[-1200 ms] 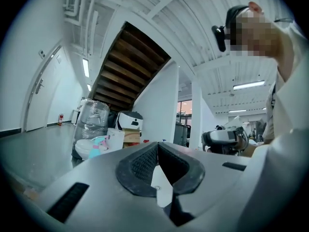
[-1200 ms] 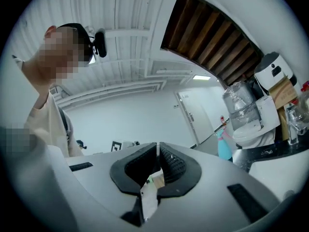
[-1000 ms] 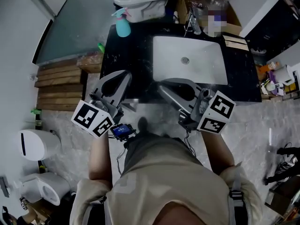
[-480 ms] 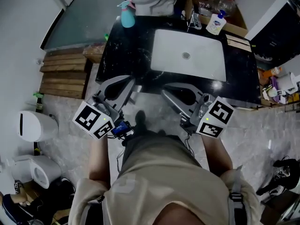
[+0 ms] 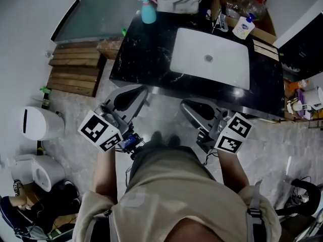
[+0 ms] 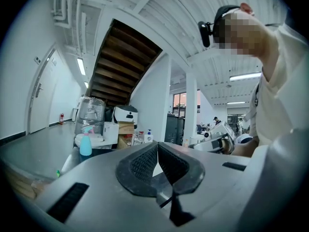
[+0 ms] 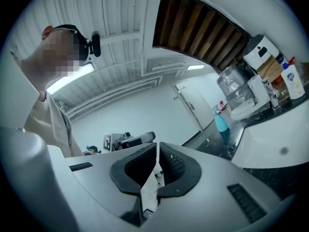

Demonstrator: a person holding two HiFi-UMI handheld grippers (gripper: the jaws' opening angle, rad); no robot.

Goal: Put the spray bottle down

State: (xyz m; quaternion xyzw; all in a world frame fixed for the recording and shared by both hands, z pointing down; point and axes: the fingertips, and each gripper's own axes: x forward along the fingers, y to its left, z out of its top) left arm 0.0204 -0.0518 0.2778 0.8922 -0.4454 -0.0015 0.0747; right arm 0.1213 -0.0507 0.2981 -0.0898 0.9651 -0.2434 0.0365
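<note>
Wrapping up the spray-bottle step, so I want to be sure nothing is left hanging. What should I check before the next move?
1. Spray bottle upright on black counter, far left corner: ok.
2. Left gripper jaws together, nothing between: ok.
3. Right gripper jaws together, nothing between: ok.
4. Both grippers apart from the bottle, at the counter's near edge: ok.
5. Bottle's base fully on the counter: cannot tell, too small.
</note>
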